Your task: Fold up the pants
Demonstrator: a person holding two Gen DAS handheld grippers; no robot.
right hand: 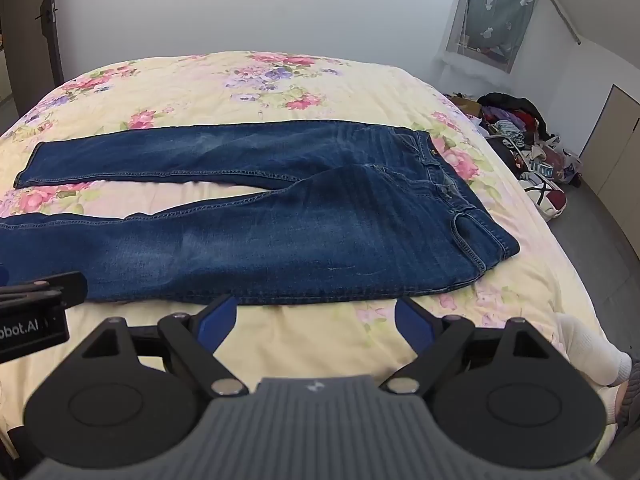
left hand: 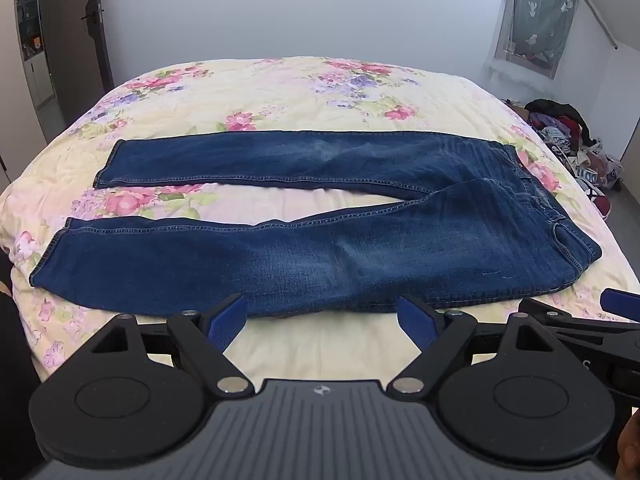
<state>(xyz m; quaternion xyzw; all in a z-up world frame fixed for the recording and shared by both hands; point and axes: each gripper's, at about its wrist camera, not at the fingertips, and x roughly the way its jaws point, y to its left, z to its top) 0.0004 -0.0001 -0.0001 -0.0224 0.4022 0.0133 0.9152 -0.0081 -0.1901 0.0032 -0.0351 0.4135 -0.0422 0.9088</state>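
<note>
Left wrist view: my left gripper (left hand: 322,322) is spread wide and empty; the jeans (left hand: 320,216) lie flat just beyond its fingertips, legs apart, unfolded. Right wrist view: my right gripper (right hand: 316,320) gapes too, hip section just ahead. Every fold remains.

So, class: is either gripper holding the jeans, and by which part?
Nothing is held. The left gripper and right gripper are open, short of the jeans.

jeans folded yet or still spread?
Spread. The jeans lie flat on the bed, both legs apart with quilt showing between them, waistband at the right; no layer is doubled over.
</note>
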